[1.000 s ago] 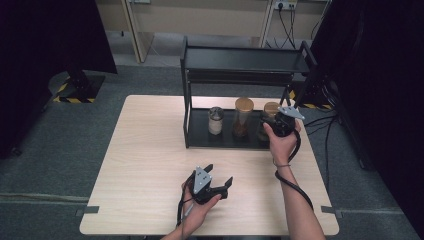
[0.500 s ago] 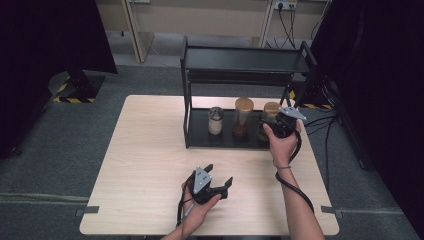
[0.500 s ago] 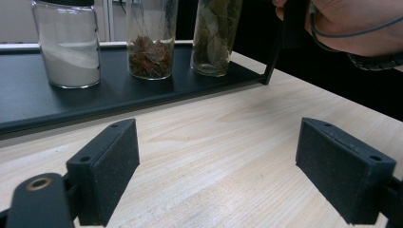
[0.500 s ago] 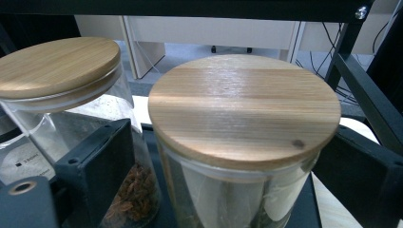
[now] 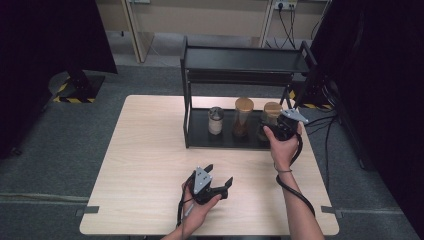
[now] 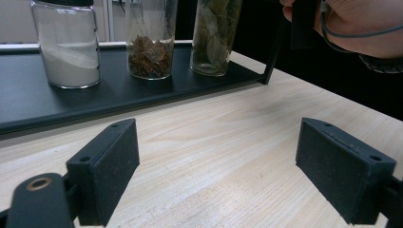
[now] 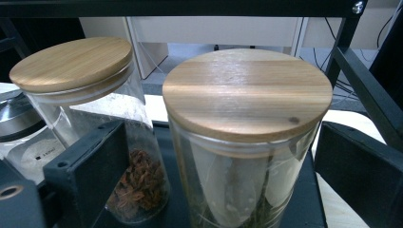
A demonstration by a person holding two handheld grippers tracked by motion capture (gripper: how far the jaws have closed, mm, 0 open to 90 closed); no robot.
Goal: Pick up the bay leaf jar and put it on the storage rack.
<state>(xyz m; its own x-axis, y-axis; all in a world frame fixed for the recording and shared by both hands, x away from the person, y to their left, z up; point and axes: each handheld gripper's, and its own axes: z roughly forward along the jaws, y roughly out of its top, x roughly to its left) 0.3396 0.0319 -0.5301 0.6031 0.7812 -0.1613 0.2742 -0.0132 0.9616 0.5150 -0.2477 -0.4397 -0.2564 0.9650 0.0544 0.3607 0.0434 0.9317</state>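
Observation:
Three glass jars stand on the bottom shelf of a black rack (image 5: 197, 136). A wooden-lidded jar of dried leaves (image 7: 247, 95) sits between the jaws of my right gripper (image 7: 223, 137), which is open, with a gap on the left side. In the high view that right gripper (image 5: 275, 129) is at the leaf jar (image 5: 272, 111) at the shelf's right end. A taller jar of star anise (image 5: 243, 117) is in the middle and a metal-lidded jar of white powder (image 5: 216, 121) is on the left. My left gripper (image 5: 220, 173) rests low over the table's front, open and holding nothing.
The rack's upper shelf (image 5: 245, 59) overhangs the jars, and its right post (image 7: 344, 38) stands close to the leaf jar. In the left gripper view bare wooden table (image 6: 223, 133) lies ahead, with the right hand (image 6: 351, 21) at the top right. Cables trail off the table's right edge.

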